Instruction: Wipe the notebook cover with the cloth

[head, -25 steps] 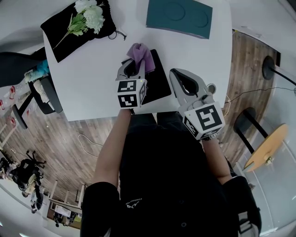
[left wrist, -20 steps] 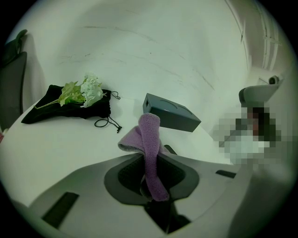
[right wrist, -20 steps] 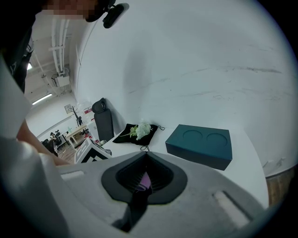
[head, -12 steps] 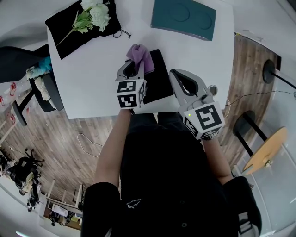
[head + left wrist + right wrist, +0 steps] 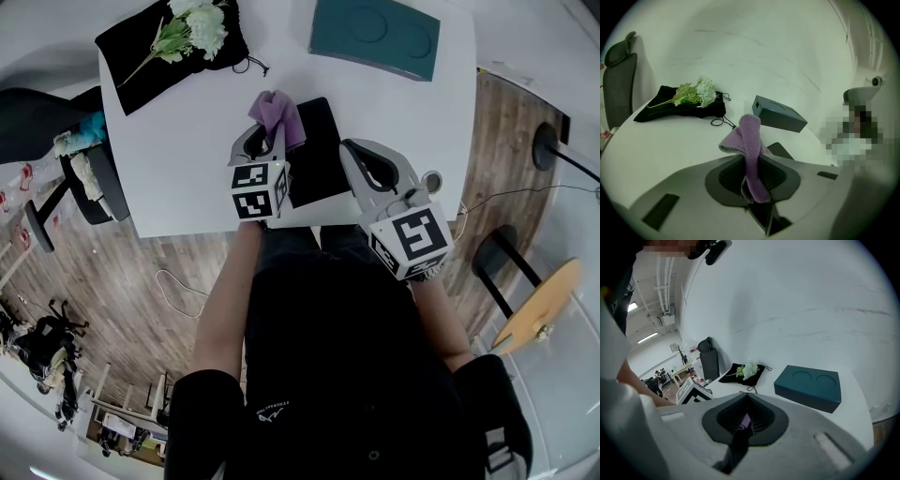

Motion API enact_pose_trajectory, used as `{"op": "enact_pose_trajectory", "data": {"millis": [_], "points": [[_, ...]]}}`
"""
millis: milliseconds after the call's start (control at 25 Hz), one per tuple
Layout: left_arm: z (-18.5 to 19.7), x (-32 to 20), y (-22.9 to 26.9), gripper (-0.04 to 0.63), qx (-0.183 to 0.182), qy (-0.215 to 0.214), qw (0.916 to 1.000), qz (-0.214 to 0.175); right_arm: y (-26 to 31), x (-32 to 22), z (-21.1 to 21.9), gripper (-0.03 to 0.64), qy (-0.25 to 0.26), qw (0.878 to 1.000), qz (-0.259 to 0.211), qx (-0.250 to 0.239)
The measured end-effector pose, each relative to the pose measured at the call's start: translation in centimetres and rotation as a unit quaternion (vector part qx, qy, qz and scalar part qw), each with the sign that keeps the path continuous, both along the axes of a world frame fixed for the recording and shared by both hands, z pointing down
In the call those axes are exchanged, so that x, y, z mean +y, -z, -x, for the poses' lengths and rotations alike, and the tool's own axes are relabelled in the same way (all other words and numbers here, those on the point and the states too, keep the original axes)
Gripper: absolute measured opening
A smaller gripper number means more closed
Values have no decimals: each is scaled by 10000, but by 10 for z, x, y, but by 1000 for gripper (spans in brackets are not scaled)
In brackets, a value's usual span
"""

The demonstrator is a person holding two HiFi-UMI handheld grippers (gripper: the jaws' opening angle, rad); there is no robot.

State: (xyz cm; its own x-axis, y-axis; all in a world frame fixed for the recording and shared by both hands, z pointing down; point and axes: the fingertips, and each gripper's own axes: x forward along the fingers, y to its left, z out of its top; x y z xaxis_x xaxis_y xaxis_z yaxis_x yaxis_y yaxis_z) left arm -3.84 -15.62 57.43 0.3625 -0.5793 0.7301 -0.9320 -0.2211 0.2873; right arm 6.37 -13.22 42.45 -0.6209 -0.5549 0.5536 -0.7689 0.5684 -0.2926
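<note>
One notebook (image 5: 319, 155), one cloth (image 5: 275, 114), one box (image 5: 375, 36), one pouch (image 5: 216, 56) and one flower spray (image 5: 192, 26) were counted on one table (image 5: 187, 150).

Open-plan office or lab workspace: a white bench (image 5: 178, 150) stands on a wood-plank floor (image 5: 131, 281), a black swivel office chair (image 5: 42, 117) beside it, with ceiling strip lights (image 5: 647, 339) over a large room beyond.
</note>
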Motion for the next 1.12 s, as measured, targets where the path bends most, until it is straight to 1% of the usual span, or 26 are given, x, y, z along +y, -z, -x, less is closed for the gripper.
{"op": "enact_pose_trajectory", "data": {"millis": [320,760,960,1120], "points": [[14,4,0,69,-84,158,9998,19,0,1,0,3,90,10000,-29,-10],[28,9,0,70,-227,327,9992,67,-2,3,-3,3,84,10000,-6,26],[38,13,1,69,-291,470,9985,59,-1,6,-2,3,146,9999,-15,21],[42,16,2,69,-347,498,9981,51,0,10,1,3,230,9997,-18,34]]}}
